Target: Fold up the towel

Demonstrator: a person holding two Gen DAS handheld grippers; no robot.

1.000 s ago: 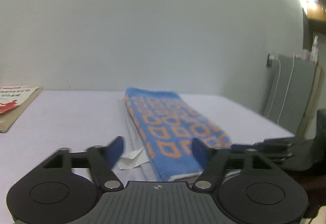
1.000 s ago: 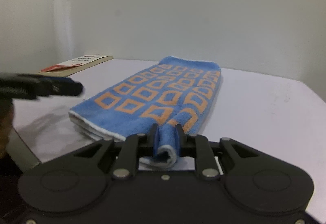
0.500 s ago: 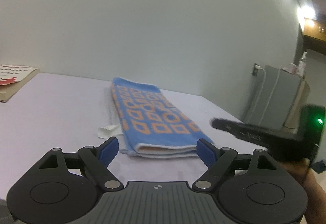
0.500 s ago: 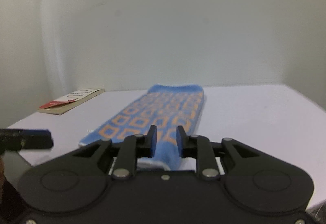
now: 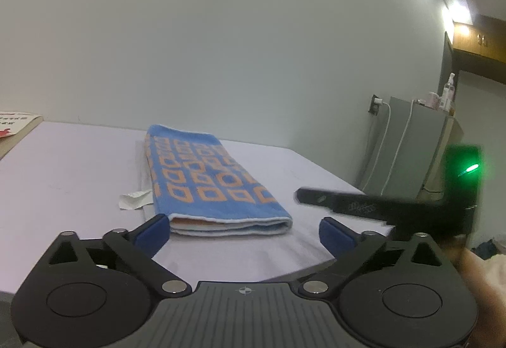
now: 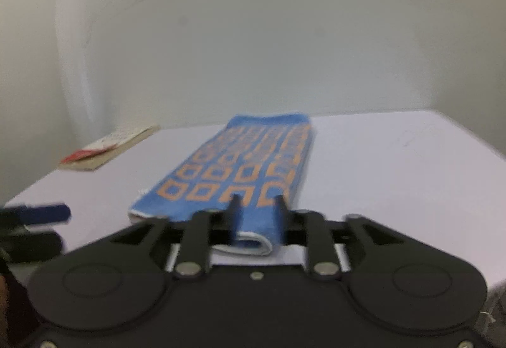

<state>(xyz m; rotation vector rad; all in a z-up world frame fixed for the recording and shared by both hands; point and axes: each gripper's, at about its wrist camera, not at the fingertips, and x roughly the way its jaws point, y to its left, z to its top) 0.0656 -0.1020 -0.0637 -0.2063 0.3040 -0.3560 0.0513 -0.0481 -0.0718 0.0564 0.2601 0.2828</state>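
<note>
The left gripper (image 5: 243,229) is held with fingers wide apart, nothing between them. Just ahead, the folded towel (image 5: 208,183) lies flat on the table (image 5: 63,177). The right gripper (image 6: 255,209) is seen narrowly parted around the towel's (image 6: 243,171) near corner, contact uncertain. Far left lies a book (image 6: 107,149).

Setting: a plain home room
Evidence: white table (image 5: 69,171), bare wall (image 5: 221,47), small fridge (image 5: 420,142) with bottles (image 5: 447,92), wooden cabinet (image 5: 477,38)

The counter (image 5: 69,164) is bare on both sides of the folded towel (image 5: 205,177). A book (image 6: 110,147) lies at the far left corner. A paper tag (image 5: 134,199) sticks out by the towel.
</note>
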